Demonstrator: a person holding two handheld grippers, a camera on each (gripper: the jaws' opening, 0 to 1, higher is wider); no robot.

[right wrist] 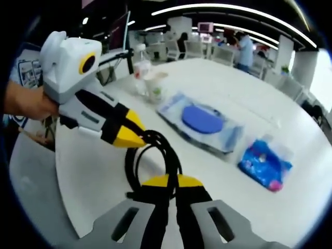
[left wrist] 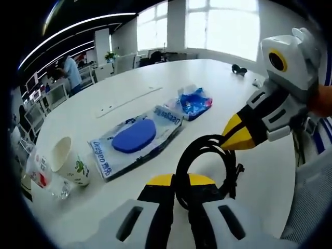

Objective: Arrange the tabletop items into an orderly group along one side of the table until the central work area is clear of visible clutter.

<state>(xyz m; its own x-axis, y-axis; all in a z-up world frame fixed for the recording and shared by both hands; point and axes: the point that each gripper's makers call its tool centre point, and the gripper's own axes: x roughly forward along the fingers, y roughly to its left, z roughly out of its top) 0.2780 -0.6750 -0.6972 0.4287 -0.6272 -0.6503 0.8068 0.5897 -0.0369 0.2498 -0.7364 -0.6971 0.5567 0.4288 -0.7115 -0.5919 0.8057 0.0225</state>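
Cable (left wrist: 205, 166) is clamped by both hand-held grippers at lower centre; packets (left wrist: 136, 137) and cup (left wrist: 70, 161) are left unsorted mid-tabletop (left wrist: 155, 83).

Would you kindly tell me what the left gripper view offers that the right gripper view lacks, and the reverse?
Left gripper view: a small dark object near the table's far edge. Right gripper view: a dark screen standing beyond the table. Shared: the white table, the black cable pinched by the left gripper and the right gripper, a paper cup, a blue disc in its clear bag, and a blue packet.
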